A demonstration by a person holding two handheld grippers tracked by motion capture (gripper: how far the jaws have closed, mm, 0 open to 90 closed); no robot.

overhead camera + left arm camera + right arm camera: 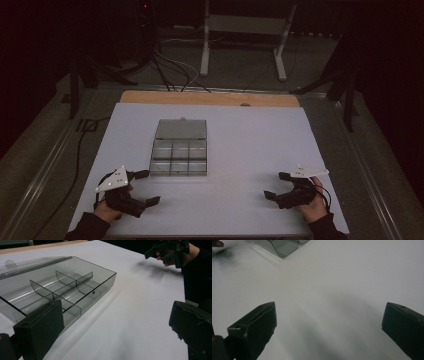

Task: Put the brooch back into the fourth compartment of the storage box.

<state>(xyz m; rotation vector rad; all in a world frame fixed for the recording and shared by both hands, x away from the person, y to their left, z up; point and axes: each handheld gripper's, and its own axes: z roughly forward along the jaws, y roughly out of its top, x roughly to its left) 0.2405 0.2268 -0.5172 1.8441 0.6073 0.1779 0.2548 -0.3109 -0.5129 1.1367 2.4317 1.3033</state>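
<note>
Centrally on the white table [260, 150] sits a clear compartment box [178, 157], its lid [181, 129] swung back flat on the far side. From the high view the dividers make a grid of six cells, though glare and the dim light make it hard to tell whether anything lies in them (the left gripper view, closer in, shows bare bottoms in the cells it catches). That view cuts the box off at its left edge, and one black jaw covers the near corner.

At the near-left of the table the left gripper [145, 187] is held in a hand [107, 210], jaws spread wide with nothing between them, apart from the box and just short of its near-left corner. Across at the near-right, well apart from the box, the right gripper [278, 186] is likewise spread and empty; the right hand [314, 206] is mostly hidden behind it. In the right gripper view only a corner of the box shows at the top edge. Beyond the table the room is too dark to make out much besides a metal stand [245, 30] and cables [170, 70] on the floor.
</note>
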